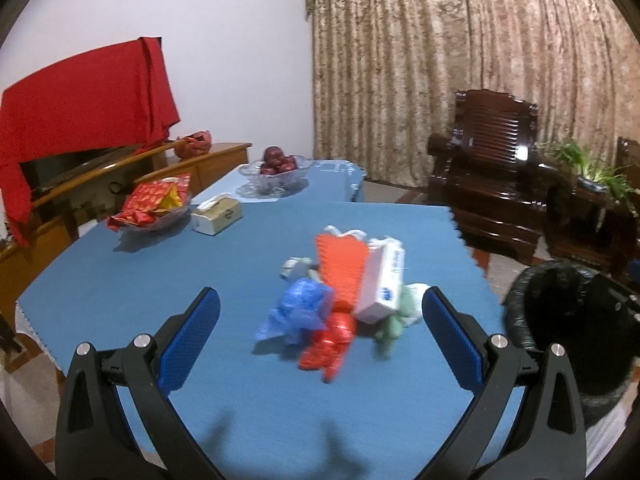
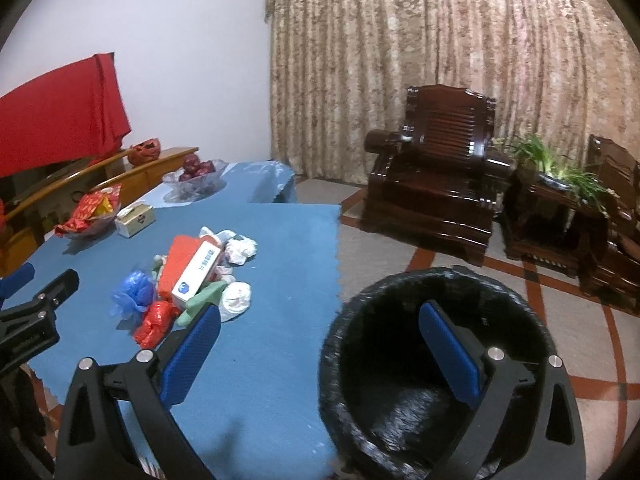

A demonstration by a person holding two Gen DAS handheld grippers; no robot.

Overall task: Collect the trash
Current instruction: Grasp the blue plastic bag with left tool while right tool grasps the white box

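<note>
Heap of trash (image 1: 340, 292) near the middle of the table (image 1: 120, 280), on a blue cloth: crumpled blue bag (image 1: 300, 312), crumpled red bag (image 1: 328, 344), flat orange-red packet (image 1: 340, 268), white carton with blue print (image 1: 382, 284) leaning across it, pale green scrap (image 1: 396, 320) and a few white paper wads (image 2: 236, 300) at the right-hand edge. All pieces touching or overlapping, apparently gathered into one pile for easy pickup.

Left tongs (image 1: 320, 324) spread wide, holding nothing, hovering above the table with the heap framed between the two blue pads. Probably lined up for a first grab at the blue or red bag, both nearest.

Right tongs (image 2: 320, 332) also spread wide and empty, poised above the gap between the table edge and a bin (image 2: 440, 280) lined with a black bag, one pad over the cloth, the other over the bin's mouth. Bin standing on the floor just beside the table's right edge, close enough for a short carry; inside too dark to tell whether anything lies there.

Farther back on the table, well apart from the heap and likely not trash: tissue box (image 1: 216, 216), glass dish of red packets (image 1: 152, 204), glass bowl of red fruit (image 1: 276, 168). Beyond that, dark wooden armchair (image 2: 436, 176), potted plant (image 2: 560, 168), patterned curtain (image 2: 440, 40).
</note>
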